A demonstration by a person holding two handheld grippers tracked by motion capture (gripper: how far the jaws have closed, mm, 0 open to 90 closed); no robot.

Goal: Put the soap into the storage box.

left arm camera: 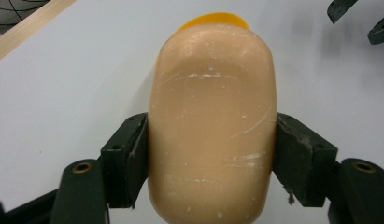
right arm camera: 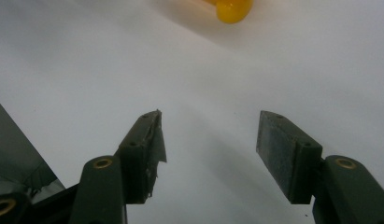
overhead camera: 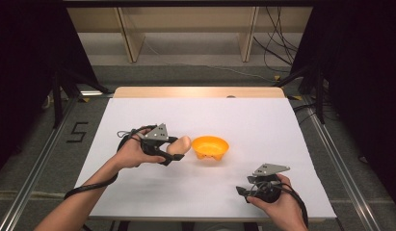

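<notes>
Here, white table (overhead camera: 263, 139) stands on grey floor (overhead camera: 349, 159).

The peach block (left arm camera: 212, 126) hides most of the orange bowl (left arm camera: 213, 19); the frame's bottom edge crops the block.

a smooth, peach-coloured rounded block (left arm camera: 212, 126), scuffed with pale scratches, is clamped by its sides in the left gripper (overhead camera: 172, 155) just above the white worktop (overhead camera: 263, 125), beside an empty orange bowl (overhead camera: 210, 146) standing upright.
</notes>
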